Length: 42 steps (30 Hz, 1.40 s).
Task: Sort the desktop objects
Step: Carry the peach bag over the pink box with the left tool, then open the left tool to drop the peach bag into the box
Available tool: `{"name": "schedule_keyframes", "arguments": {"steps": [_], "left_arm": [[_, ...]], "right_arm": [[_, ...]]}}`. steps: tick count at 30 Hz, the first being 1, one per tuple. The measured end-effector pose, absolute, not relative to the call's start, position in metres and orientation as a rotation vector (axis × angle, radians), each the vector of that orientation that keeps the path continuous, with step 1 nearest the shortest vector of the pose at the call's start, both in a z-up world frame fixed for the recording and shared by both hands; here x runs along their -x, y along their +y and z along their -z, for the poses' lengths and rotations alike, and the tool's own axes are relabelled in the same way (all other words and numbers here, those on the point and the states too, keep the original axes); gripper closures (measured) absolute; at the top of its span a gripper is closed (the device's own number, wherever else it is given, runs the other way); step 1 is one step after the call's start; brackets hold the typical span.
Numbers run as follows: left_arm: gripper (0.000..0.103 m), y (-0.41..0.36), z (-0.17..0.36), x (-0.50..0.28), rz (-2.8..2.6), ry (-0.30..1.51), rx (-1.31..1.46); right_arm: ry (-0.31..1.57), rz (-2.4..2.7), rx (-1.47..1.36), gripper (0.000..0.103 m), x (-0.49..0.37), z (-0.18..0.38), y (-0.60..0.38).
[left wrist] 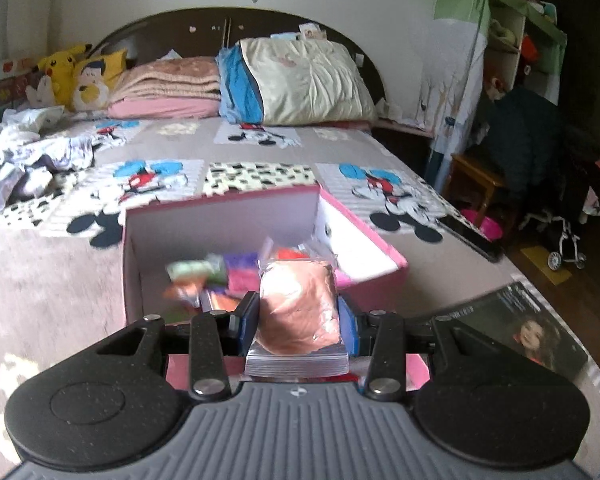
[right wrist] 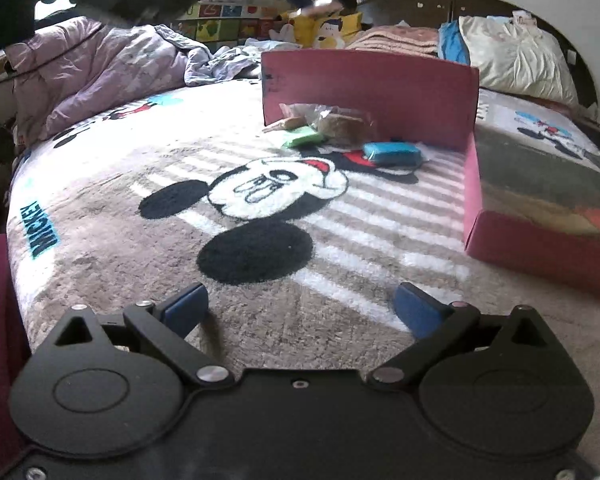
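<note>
One clay bag (left wrist: 298, 312) clamped in left jaws (over pink box (left wrist: 364, 236)), right jaws apart, nothing between

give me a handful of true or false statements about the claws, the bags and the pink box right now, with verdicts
1. The left claw is shut on a bag of brown clay. True.
2. The right claw grips the blue clay bag. False: it is open and holds nothing; the blue clay bag lies on the blanket ahead.
3. The pink box already holds several coloured bags. True.
4. A green clay bag lies on the blanket outside the box. True.
5. The held bag rests on the box floor. False: it is up between the claw's fingers, above the box's near edge.
</note>
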<state>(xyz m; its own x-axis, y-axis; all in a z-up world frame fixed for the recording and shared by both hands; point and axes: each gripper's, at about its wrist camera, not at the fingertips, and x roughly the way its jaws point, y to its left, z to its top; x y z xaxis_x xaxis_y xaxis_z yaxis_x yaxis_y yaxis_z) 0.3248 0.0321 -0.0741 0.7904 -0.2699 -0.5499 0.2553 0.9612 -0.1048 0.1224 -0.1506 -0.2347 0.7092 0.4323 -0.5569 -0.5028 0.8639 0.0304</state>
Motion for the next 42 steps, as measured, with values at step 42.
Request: {"name": "schedule_keyframes", "arguments": {"steps": [42], "left_arm": [[0.063,0.031,0.121,-0.521,0.125,0.83,0.03]], "right_arm": [[0.552,-0.534,0.069,0.001,-0.124,0.24,-0.155]]}}
